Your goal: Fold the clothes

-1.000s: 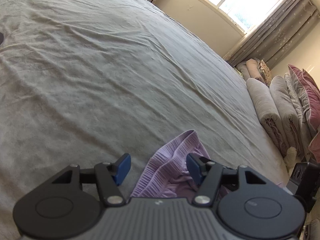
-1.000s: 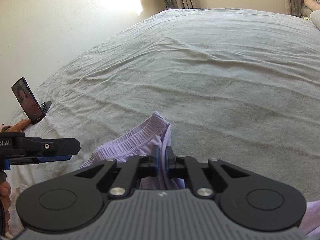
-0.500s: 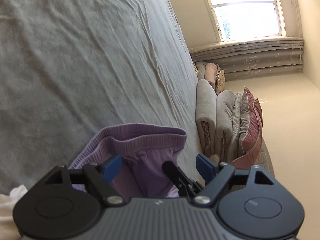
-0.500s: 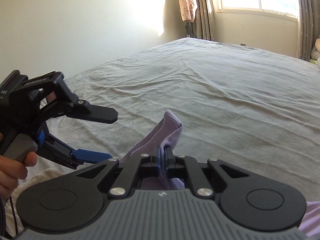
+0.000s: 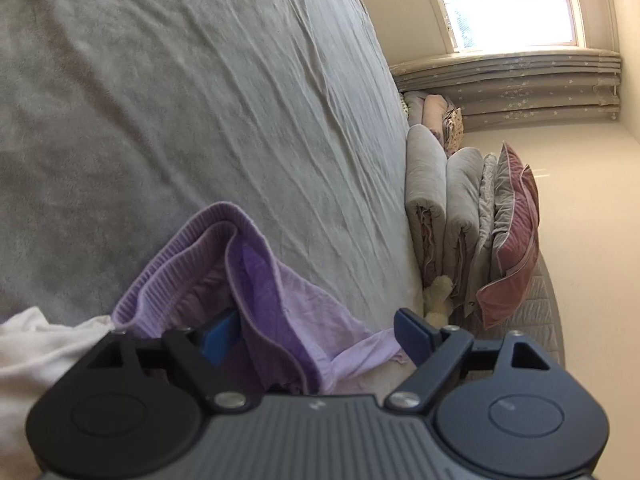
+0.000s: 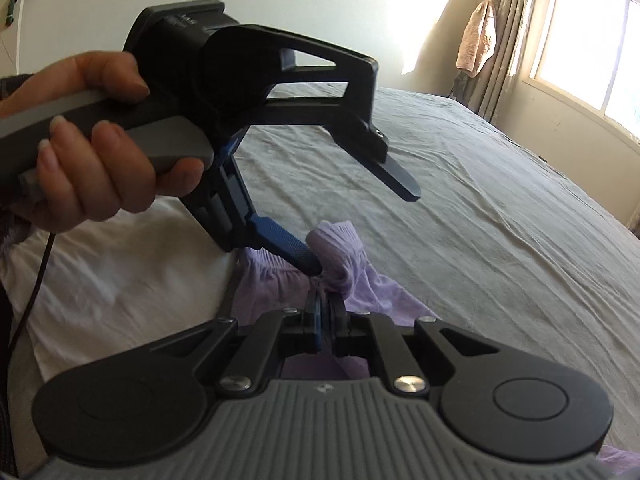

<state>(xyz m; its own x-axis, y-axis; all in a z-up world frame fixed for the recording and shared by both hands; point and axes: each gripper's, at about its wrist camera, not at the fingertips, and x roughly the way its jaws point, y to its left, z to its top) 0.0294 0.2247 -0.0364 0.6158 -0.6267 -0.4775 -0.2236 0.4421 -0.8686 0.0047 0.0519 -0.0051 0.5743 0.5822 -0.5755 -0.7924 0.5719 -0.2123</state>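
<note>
**Purple garment between two claws over the bed**

The right claw (image 6: pixel 325 316) is pinched tight on the purple garment (image 5: pixel 256 292) just above the bed (image 5: pixel 180 100). The left claw (image 5: pixel 316 334) gapes wide, one finger inside the ribbed waistband. Only the right view shows the left hand (image 6: pixel 92 152); only the left shows stacked pillows (image 5: pixel 472 224) beyond.

I see a lilac garment (image 5: pixel 256 280) with a ribbed band and a darker purple inside. It lies on a grey bed (image 5: pixel 180 100). Beside it is white cloth (image 6: pixel 112 272). My left gripper (image 5: pixel 316 332) is black with blue pads (image 5: pixel 412 334). The folded bedding (image 5: pixel 444 200) is grey, one pillow (image 5: pixel 516 232) dusty pink. The curtain (image 5: pixel 520 88) is grey with small stars.
</note>
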